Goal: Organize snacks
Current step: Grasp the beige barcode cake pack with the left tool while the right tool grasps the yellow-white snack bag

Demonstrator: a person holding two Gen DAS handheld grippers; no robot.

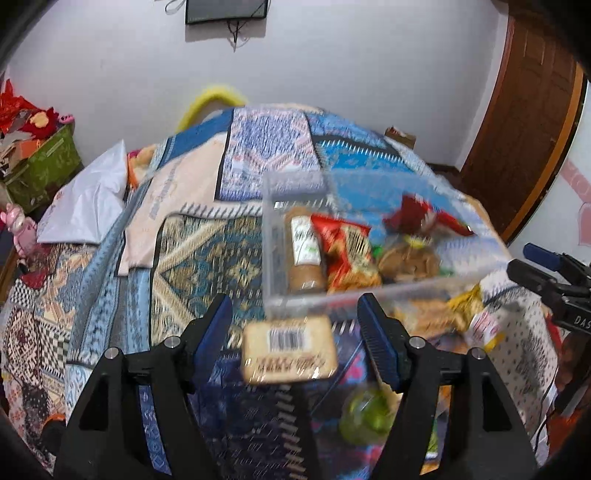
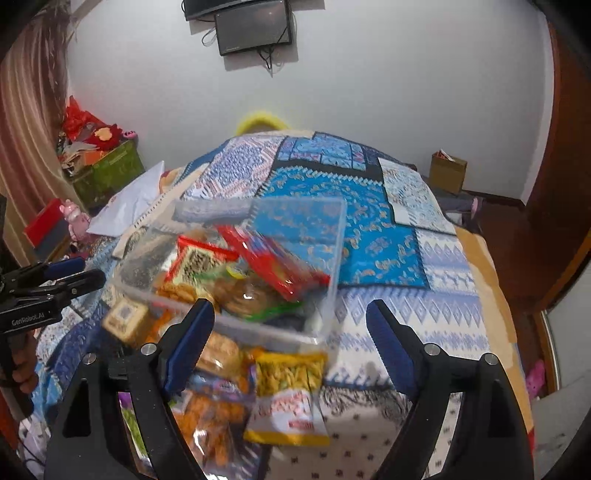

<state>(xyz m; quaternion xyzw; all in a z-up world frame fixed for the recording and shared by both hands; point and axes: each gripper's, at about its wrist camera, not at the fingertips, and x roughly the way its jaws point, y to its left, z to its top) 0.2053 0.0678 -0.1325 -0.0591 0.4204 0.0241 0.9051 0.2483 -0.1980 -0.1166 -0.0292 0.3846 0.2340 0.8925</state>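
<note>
Clear plastic makes the bin (image 1: 275,236), which sits on a bed covered with a blue patchwork quilt (image 1: 192,254). All places here are told from the bin.

Inside the bin, by its left wall, lies a brown bottle (image 1: 304,254) with a white label. Next to it is a red snack bag (image 1: 349,254), then a bag of brown cookies (image 1: 410,260), and a red pack (image 2: 273,260) leans across the top.

Just in front of the bin lies a tan packet (image 1: 290,349) with a barcode. It is blurry. A green round thing (image 1: 369,411) lies nearer still. Also in front of the bin are a yellow bag (image 2: 290,373), an orange bag (image 2: 212,415) and a white and red bag (image 2: 286,413).

The left claw (image 1: 295,332) hangs in front of the bin with its fingers apart. The tan packet shows between them, but the pads do not press on it. The right claw (image 2: 291,334) is at the bin's front right corner, wide apart, holding nothing.

Far behind the bin, a dark screen (image 2: 253,31) hangs on the white wall.
</note>
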